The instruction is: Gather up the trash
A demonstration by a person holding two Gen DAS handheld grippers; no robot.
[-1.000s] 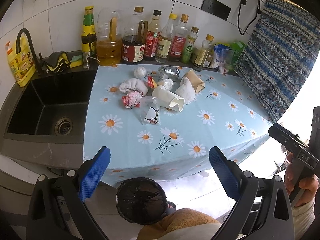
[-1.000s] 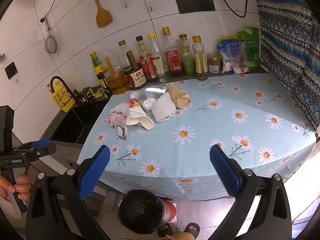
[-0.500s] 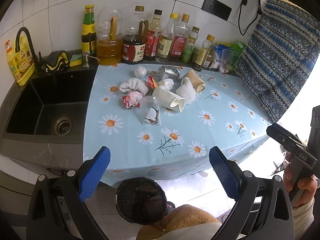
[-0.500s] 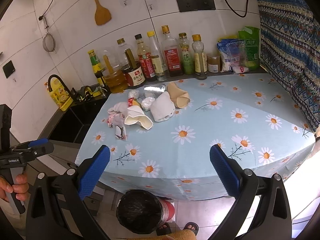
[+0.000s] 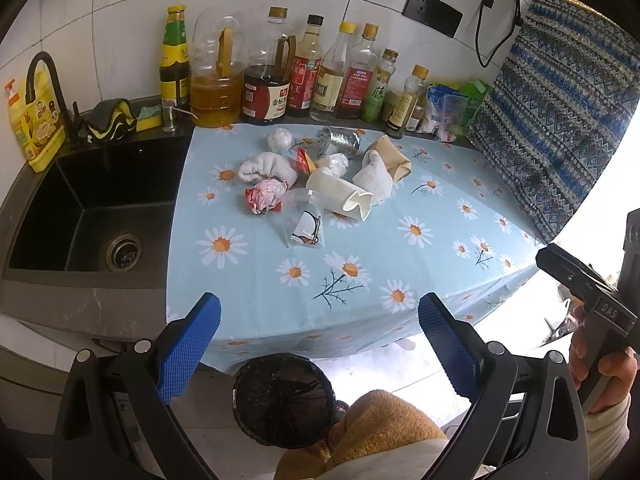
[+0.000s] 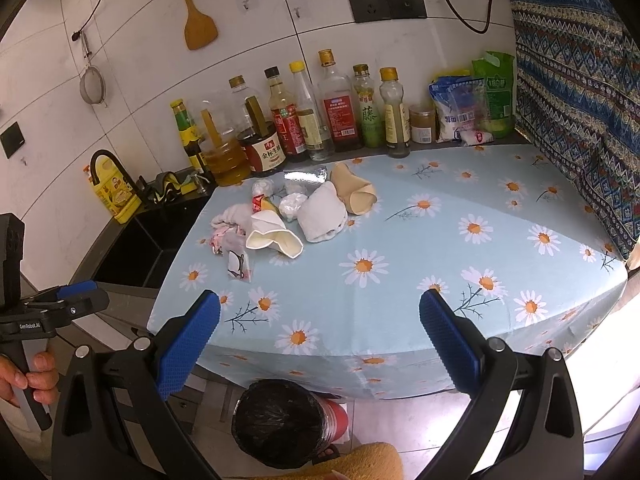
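Trash heaped at the back of the daisy tablecloth, both grippers empty.
The left gripper and right gripper hang with jaws wide apart above one black-lined bin. The trash pile holds two white cloth wads, a crushed white cup, a tan cup, crumpled wrappers; smaller pieces blur together.

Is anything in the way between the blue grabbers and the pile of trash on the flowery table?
Nothing visible blocks either one. Only bare tablecloth lies between the open left gripper, the open right gripper and the trash pile. The clear plastic bag lies nearest.
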